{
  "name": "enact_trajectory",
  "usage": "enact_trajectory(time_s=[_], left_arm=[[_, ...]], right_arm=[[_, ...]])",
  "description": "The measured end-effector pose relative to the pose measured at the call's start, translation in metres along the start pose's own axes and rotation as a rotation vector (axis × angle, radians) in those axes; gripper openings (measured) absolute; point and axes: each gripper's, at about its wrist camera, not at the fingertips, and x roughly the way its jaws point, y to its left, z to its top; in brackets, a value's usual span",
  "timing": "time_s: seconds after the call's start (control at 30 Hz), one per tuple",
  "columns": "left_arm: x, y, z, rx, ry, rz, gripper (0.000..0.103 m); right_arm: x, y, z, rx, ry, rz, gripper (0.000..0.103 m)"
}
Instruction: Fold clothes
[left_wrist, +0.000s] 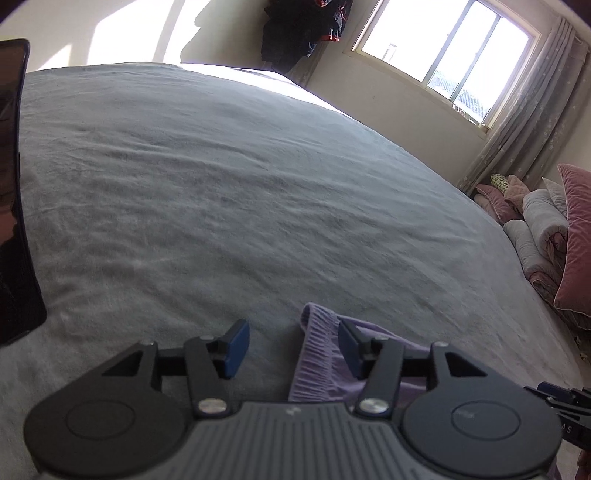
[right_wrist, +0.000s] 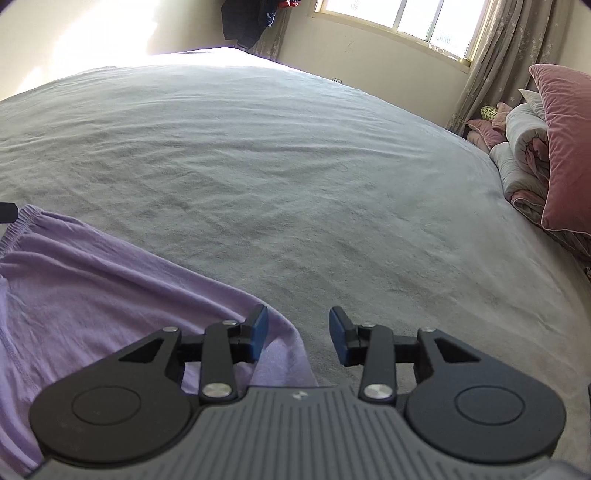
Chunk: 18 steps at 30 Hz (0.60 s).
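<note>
A lilac garment (right_wrist: 92, 280) with a gathered elastic waistband (left_wrist: 314, 354) lies flat on the grey bedspread (left_wrist: 229, 192). In the left wrist view my left gripper (left_wrist: 293, 345) is open just above the waistband corner, with that edge between its blue pads but not pressed. In the right wrist view my right gripper (right_wrist: 298, 338) is open over the garment's right corner; the cloth's edge lies under the left finger (right_wrist: 258, 336) and bare bedspread (right_wrist: 295, 166) fills the gap. Nothing is held.
Pink pillows (right_wrist: 565, 147) and rolled grey quilts (right_wrist: 524, 155) are piled along the right side of the bed. A window (left_wrist: 443, 55) with grey curtains (left_wrist: 535, 110) is beyond. Dark clothes (left_wrist: 303, 29) hang in the far corner. A dark phone-like object (left_wrist: 14, 192) stands at the left edge.
</note>
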Motion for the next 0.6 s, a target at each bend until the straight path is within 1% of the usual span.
enact_trajectory(time_s=[0.2, 0.33, 0.6], left_arm=[[-0.011, 0.012, -0.002, -0.039, 0.039, -0.008, 0.057], [-0.017, 0.016, -0.004, -0.061, 0.064, -0.015, 0.057], [-0.023, 0.003, -0.014, -0.053, 0.118, -0.041, 0.057]], right_arm=[[-0.030, 0.001, -0.010, -0.005, -0.012, -0.006, 0.041], [-0.048, -0.003, -0.026, 0.017, 0.011, -0.004, 0.042], [-0.081, -0.007, -0.059, 0.068, 0.056, -0.016, 0.045]])
